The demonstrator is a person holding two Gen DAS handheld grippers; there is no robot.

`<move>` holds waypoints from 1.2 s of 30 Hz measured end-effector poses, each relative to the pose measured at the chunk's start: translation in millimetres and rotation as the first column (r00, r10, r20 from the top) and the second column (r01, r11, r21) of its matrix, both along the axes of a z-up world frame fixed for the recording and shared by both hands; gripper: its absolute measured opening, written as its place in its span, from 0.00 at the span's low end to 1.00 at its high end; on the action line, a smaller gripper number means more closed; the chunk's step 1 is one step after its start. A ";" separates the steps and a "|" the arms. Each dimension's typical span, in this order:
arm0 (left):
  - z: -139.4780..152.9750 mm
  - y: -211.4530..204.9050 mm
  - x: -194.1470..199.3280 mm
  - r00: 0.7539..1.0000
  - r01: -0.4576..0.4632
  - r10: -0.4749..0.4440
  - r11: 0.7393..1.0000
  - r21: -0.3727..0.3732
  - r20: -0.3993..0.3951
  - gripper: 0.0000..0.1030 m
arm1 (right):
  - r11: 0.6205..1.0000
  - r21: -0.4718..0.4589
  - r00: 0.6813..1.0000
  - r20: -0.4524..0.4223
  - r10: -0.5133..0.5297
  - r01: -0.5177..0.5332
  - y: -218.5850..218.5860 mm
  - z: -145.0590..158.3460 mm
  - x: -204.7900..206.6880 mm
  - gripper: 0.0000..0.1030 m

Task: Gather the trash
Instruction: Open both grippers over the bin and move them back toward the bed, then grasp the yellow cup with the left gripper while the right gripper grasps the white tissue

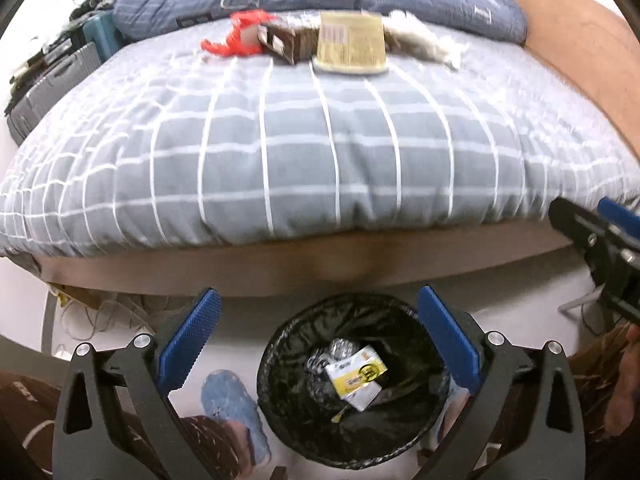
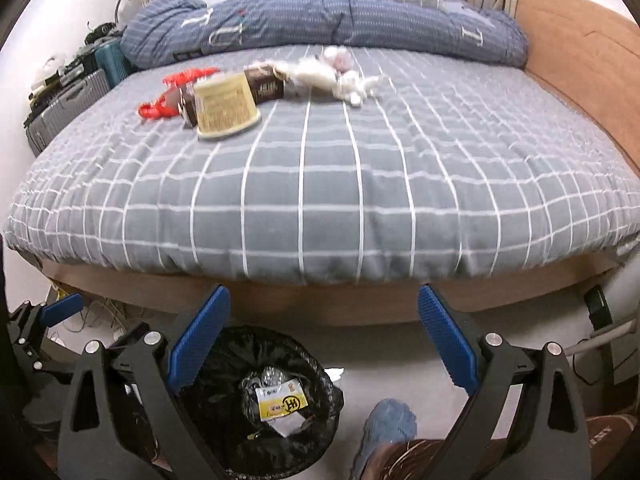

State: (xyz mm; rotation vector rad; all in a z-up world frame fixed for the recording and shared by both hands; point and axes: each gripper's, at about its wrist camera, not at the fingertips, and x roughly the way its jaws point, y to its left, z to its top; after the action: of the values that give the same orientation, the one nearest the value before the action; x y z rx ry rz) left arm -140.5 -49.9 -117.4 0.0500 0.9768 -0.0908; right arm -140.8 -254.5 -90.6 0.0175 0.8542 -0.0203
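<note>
A bed [image 2: 320, 184] with a grey, white-checked cover fills the middle and upper part of both views, with a rolled blue quilt [image 2: 340, 24] lying across its far end. At the left edge of the frame a grey suitcase [image 2: 68, 104] stands beside the bed. On the floor at the foot of the bed sits a round bin [image 1: 352, 384] lined with a black bag, low in the centre of the left wrist view and lower left in the right wrist view; inside it lies a yellow and white wrapper [image 1: 358, 374] on crumpled clear plastic. The left gripper [image 1: 318, 338] hangs above the bin, its jaws spread wide with nothing between them. The right gripper [image 2: 324, 336] is at the bottom of its own view, jaws also wide and empty, over bare floor just right of the bin. More trash lies in a row on the far part of the bed: a beige tub [image 2: 226, 104], a brown packet [image 2: 266, 86], a heap of white tissue [image 2: 336, 74] and a red scrap [image 2: 176, 92]. A blue slipper [image 1: 236, 412] shows beside the bin.
</note>
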 end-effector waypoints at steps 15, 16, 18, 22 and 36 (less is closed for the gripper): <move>61.0 4.4 29.9 0.986 -0.010 0.018 0.999 -0.049 0.167 0.94 | 0.999 -0.033 0.989 0.144 0.015 -0.010 -2.7 49.5 20.4 0.88; 63.0 5.0 35.7 0.985 -0.016 0.025 0.998 -0.055 0.168 0.94 | 0.999 -0.034 0.989 0.147 0.016 -0.011 -2.9 51.0 22.4 0.88; 66.0 5.2 41.4 0.984 -0.019 0.029 0.998 -0.056 0.174 0.94 | 0.999 -0.034 0.987 0.162 0.021 -0.016 -2.7 56.7 30.7 0.88; 69.8 1.0 61.2 0.982 -0.013 0.021 0.999 -0.042 0.190 0.94 | 0.998 -0.053 0.984 0.177 0.033 -0.024 -1.9 61.3 49.8 0.88; 71.5 -10.8 131.6 0.980 -0.006 0.014 0.999 -0.040 0.200 0.94 | 0.998 -0.068 0.992 0.121 0.019 -0.011 -26.8 42.6 143.7 0.81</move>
State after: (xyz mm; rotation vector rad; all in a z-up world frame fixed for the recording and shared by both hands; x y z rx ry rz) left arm -8.9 -60.7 -45.9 0.0177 0.7739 -0.0941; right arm 2.9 -281.3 -47.9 -0.0500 0.7309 -0.0336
